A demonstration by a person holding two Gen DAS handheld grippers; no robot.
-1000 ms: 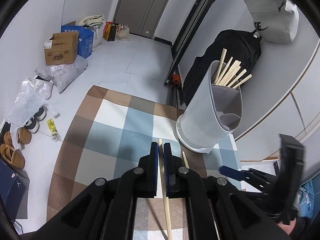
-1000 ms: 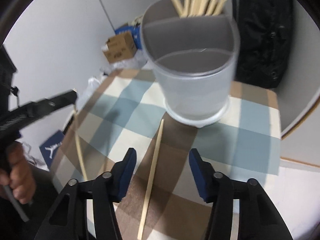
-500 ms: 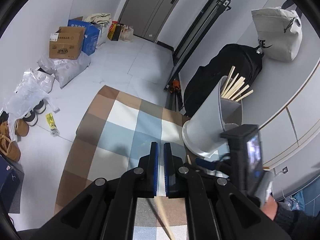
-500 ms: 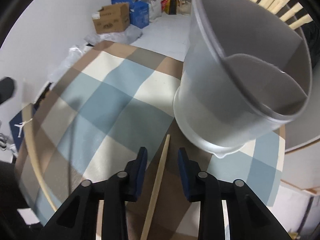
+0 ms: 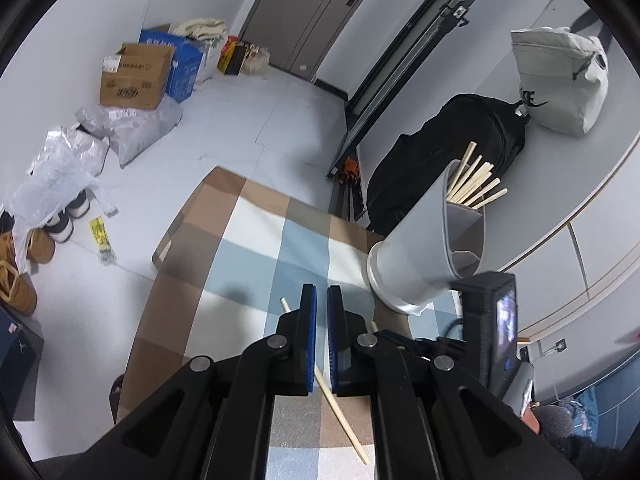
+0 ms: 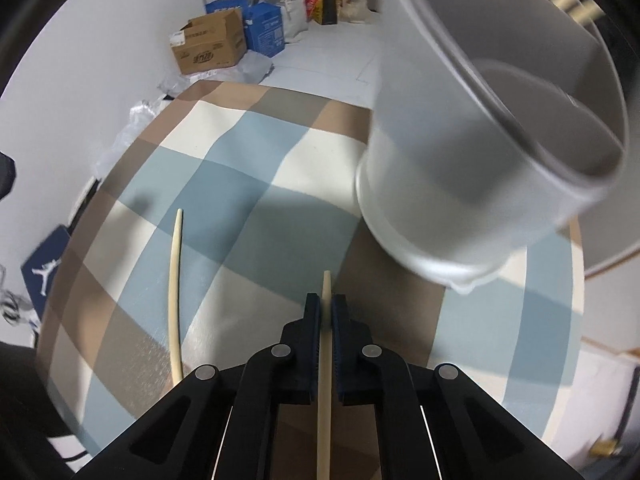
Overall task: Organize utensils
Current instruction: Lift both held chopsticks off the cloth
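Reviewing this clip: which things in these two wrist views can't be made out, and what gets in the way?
- Left wrist view: whether the left gripper pinches the chopstick passing under it; its fingers hide the contact.
- Left wrist view: the right gripper's fingertips, hidden behind the left gripper's body.
- Right wrist view: the grey holder is blurred and its top cut off by the frame edge, so its contents are unclear.
- Right wrist view: the held chopstick runs off the bottom edge.

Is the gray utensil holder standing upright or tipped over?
Upright. The gray utensil holder rests base-down on the checked tablecloth, with chopsticks sticking out of its back compartment.
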